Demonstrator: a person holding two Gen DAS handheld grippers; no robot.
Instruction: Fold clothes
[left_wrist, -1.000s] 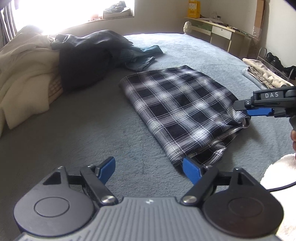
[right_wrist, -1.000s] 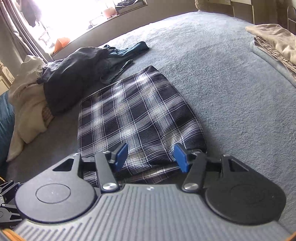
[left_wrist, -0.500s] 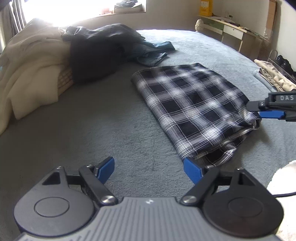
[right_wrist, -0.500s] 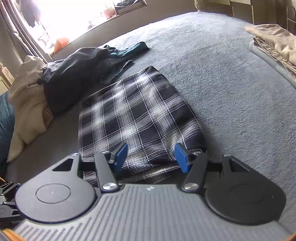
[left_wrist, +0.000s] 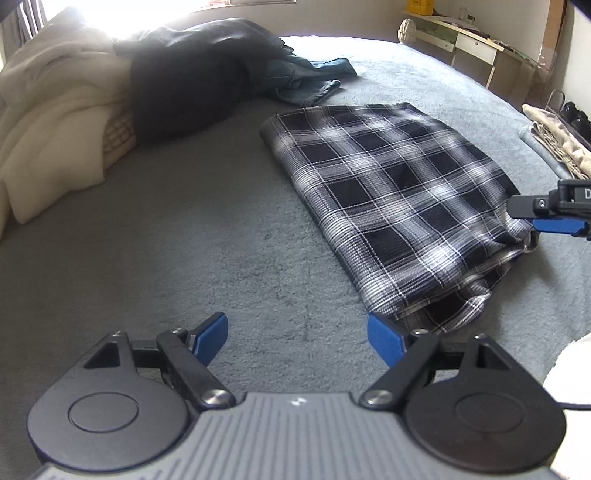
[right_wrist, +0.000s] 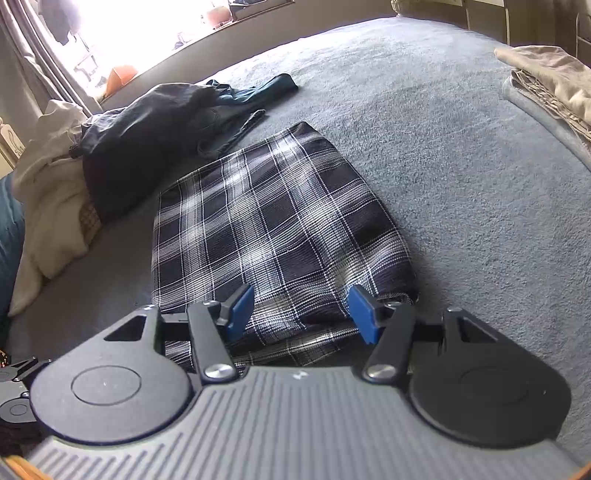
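A black-and-white plaid garment (left_wrist: 399, 195) lies folded flat on the grey bed cover (left_wrist: 192, 229). My left gripper (left_wrist: 297, 334) is open and low over the cover, its right fingertip (left_wrist: 382, 338) just short of the garment's near left corner. Nothing lies between its pads. In the right wrist view the same plaid garment (right_wrist: 273, 229) fills the middle. My right gripper (right_wrist: 302, 308) hovers over its near edge with the jaws half apart and flat cloth showing between them. The left wrist view shows that right gripper (left_wrist: 543, 216) at the garment's near right corner.
A cream blanket pile (left_wrist: 51, 122), a dark garment (left_wrist: 192, 85) and blue jeans (left_wrist: 310, 81) lie at the far left of the bed. Folded beige clothes (right_wrist: 554, 81) sit at the right edge. A desk (left_wrist: 469, 40) stands beyond. A white sleeve (left_wrist: 569, 369) shows at lower right.
My left gripper has sunk and shifted, so the clothes pile and plaid garment now sit further right in its view. The right gripper has stayed put over the garment's near edge.
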